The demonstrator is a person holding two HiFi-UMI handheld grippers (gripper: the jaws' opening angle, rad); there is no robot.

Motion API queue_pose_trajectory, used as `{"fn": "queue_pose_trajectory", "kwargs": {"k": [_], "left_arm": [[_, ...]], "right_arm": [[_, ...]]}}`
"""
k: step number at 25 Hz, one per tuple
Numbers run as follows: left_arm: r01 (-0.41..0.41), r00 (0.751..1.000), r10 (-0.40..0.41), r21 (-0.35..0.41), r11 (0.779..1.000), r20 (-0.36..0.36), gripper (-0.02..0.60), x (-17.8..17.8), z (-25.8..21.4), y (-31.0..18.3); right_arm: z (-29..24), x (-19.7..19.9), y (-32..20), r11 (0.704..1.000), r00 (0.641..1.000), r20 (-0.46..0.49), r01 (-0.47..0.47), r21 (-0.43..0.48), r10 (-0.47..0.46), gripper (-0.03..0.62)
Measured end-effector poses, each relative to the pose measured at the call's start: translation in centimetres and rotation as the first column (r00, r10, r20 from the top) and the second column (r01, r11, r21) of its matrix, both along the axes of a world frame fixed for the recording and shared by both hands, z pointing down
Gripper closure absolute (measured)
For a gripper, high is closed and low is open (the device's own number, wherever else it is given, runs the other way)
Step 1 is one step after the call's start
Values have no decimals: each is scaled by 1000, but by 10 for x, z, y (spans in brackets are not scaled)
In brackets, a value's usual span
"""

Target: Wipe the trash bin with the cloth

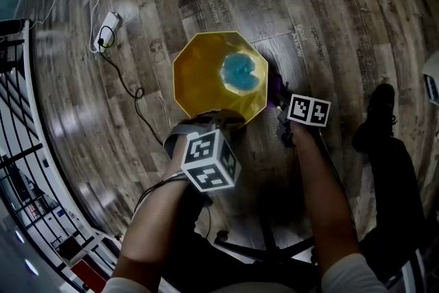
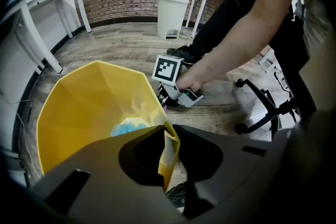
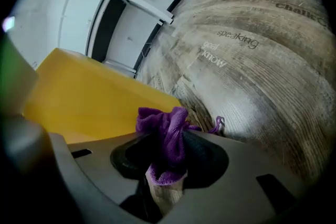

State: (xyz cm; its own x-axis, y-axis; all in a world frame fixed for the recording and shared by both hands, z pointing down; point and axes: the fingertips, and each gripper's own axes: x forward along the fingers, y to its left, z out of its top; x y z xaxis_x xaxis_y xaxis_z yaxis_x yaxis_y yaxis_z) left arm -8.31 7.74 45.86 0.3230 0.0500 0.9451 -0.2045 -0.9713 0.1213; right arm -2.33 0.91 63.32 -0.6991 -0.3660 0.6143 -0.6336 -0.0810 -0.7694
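left hand-held gripper (image 2: 167,138) pinches the rim of the upright yellow plastic trash bin (image 1: 199,72), mouth up; right hand-held gripper (image 3: 169,139) squeezes purple cloth (image 3: 160,120).

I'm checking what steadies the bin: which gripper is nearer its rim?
Left. The left gripper is shut on the rim of the bin; the right gripper, holding the cloth, is beside the outer wall.

A: Illumination status?
B: Head view dim, with glare streaks on the floor (image 1: 75,123) at left. Left gripper view bright and evenly lit.
A: Image defects?
B: Strong fisheye bending and black corners. Near jaw bodies soft; cloth (image 3: 165,134) sharp; trash bin (image 3: 79,99) wall slightly soft.
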Motion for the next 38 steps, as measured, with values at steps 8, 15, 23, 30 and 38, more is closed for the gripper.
{"fn": "queue_pose_trajectory", "kwargs": {"k": [8,15,23,30,38], "left_arm": [[5,1000,-5,0,1000,-17,538,6,-1,-1],[32,999,-33,-9,999,-29,538,4,-1,0],[127,991,-128,-27,992,-37,537,12,3,-7],[160,984,-162,-24,987,-72,476,24,-10,-13],[54,998,-55,28,998,35,442,-9,-4,-2]], "right_arm": [[43,-2,1,996,982,-170,81,-31,-85,450],[57,-6,-2,990,953,-265,139,-38,-144,450],[28,15,1,996,958,-270,94,-9,-93,450],[-28,41,10,999,978,-209,4,44,5,450],[-88,51,31,982,983,-38,-176,70,179,450]]}}
